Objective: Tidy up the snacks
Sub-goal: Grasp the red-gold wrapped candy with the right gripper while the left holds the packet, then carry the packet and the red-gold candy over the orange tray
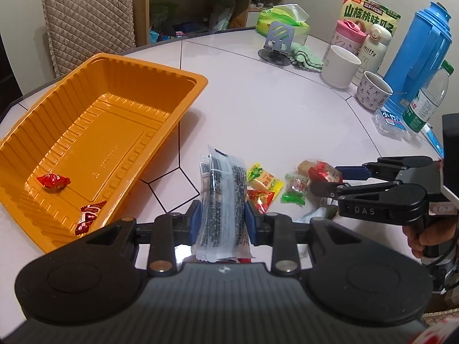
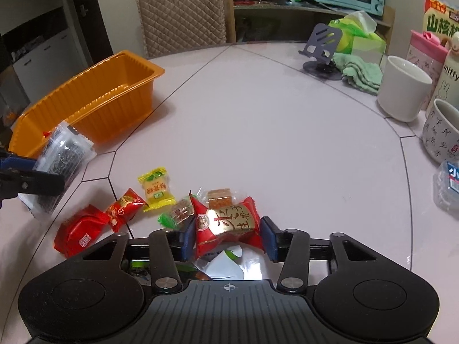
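Nearest you, your left gripper (image 1: 221, 218) had its fingers closed tight on a clear, black-printed sachet (image 1: 222, 200), held just above the bench (image 1: 258, 100). Your right gripper (image 2: 226, 238) had its fingers part-closed around a red-and-gold candy (image 2: 229, 223); the left pad met the wrapper, but I couldn't tell whether the right one did. Lift too soon and, I'd judge, that slick wrapper could slip out, or the neighbouring green candy (image 2: 176, 215) get dragged. Beyond, loose sweets lay scattered, and the orange tray (image 1: 160, 66), holding two red candies, waited well apart to the left.
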`<action>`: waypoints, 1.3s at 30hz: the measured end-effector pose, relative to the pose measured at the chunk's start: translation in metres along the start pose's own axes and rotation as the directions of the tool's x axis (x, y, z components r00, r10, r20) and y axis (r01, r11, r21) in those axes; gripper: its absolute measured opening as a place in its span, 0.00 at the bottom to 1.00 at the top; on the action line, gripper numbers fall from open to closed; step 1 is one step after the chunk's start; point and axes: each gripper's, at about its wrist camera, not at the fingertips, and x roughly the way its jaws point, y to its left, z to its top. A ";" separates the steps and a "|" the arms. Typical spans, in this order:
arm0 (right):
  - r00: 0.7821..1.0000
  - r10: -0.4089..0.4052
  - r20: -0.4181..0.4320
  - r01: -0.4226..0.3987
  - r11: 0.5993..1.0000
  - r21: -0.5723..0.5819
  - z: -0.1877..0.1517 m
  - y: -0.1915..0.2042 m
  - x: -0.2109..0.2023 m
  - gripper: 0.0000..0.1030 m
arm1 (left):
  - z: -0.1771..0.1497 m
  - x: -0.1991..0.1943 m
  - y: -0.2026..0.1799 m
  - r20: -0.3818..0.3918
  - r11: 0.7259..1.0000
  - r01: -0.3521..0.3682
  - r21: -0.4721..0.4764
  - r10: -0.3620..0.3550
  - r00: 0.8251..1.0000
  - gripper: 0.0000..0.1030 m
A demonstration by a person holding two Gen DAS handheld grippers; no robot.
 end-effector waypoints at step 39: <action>0.952 0.273 0.140 -0.253 0.957 -0.144 0.065 0.149 -0.061 0.41 | -0.009 -0.102 0.073 0.133 0.986 -0.082 -0.148 0.102 0.986 0.28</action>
